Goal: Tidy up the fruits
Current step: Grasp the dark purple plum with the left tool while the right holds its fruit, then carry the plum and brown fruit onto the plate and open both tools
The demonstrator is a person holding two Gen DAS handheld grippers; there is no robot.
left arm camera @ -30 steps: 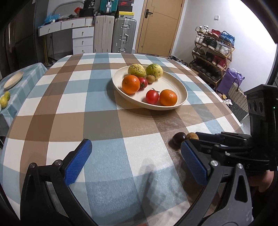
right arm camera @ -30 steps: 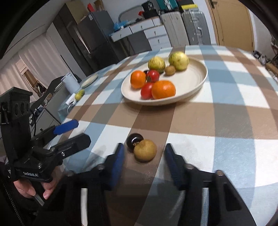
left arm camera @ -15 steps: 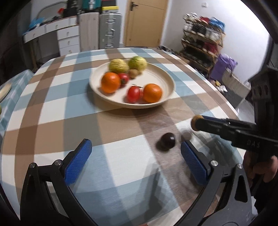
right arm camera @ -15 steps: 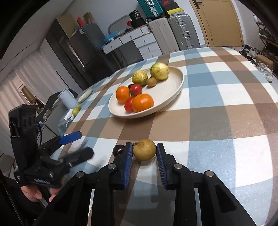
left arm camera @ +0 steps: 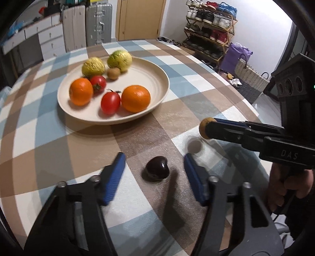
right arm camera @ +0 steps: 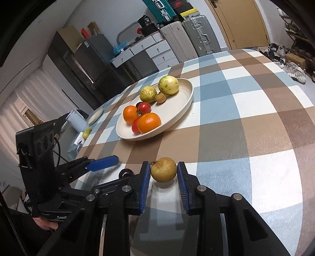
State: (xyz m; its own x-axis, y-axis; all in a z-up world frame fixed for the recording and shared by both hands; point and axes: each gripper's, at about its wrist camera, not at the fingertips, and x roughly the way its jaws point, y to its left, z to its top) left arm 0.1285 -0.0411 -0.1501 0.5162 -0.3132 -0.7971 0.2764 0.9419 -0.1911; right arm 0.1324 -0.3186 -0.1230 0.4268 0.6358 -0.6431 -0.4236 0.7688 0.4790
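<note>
**Two loose fruits, one in each gripper's reach**

Two fruits sit off the plate. The small tan-brown round fruit (right arm camera: 163, 169) is pinched between the blue pads of the right gripper (right arm camera: 163, 173) and, seen from the left wrist view, is held clear of the table with its shadow below. The dark purple fruit (left arm camera: 157, 171) lies on the checked tablecloth (left arm camera: 196, 94), between the spread fingers of the left gripper (left arm camera: 155, 173), touching neither pad.

Beyond them, near the middle of the table, stands the cream plate (left arm camera: 157, 76). It carries two oranges (left arm camera: 135, 98), two red tomatoes (left arm camera: 110, 102), two yellow-green bumpy fruits (left arm camera: 119, 58) and a small brown fruit (left arm camera: 113, 73) tucked between those two.

Further off, suitcases (left arm camera: 98, 21) stand by a wooden door (left arm camera: 139, 17), and a shoe rack (left arm camera: 208, 21) lines the right wall.
</note>
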